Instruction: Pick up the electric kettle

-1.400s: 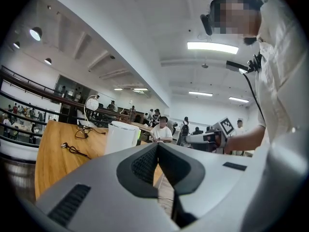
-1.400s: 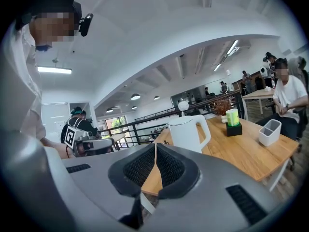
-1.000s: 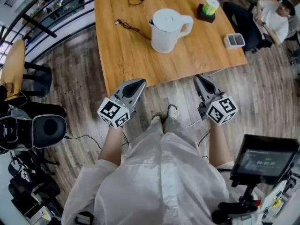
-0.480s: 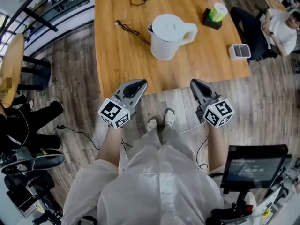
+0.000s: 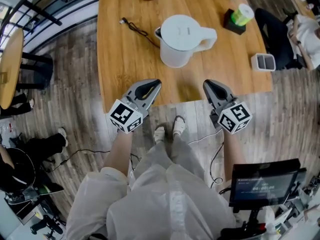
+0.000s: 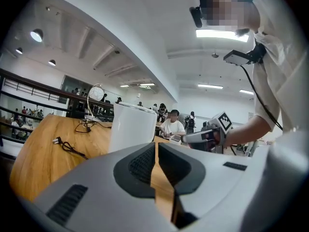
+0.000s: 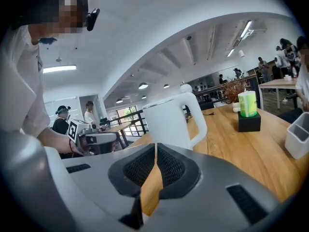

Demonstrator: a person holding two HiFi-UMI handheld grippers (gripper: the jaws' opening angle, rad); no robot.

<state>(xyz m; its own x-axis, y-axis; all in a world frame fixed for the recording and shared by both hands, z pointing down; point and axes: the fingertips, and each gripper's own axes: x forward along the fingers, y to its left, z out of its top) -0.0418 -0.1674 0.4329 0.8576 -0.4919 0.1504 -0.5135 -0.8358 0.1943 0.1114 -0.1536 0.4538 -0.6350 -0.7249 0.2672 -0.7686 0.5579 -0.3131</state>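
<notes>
Though the electric kettle (image 5: 182,46) is not yet touched, it sits closer to both grippers than it did a second ago. White, with its lid on, it stands upright on the bench (image 5: 120,64) in the upper middle of the head view, handle toward the right of the frame. A second ago a wide strip of bare wood lay between its base and the gripper tips; now that strip is narrow. The left gripper (image 5: 158,82) has come from the bench's near edge to a place over the wood, below and left of the kettle. The right gripper (image 5: 205,83) has done the same below and right of it, under the handle. Both pairs of fingers are pressed together with nothing between them, as before. Each gripper view shows only a thin slit with bench wood behind it, and the kettle stands beyond, apart from the tips.

Farther out, a black cable (image 5: 134,26) lies on the wood to the kettle's upper left. A green cup (image 5: 243,14) in a black holder (image 5: 234,25) stands toward the upper right, and a small white tray (image 5: 263,62) sits near the bench's right edge. Cup and tray have slid down and right in the frame. The person's shoes (image 5: 167,129) show just below the bench edge, and the screen (image 5: 260,186) at lower right now sits lower in the picture.
</notes>
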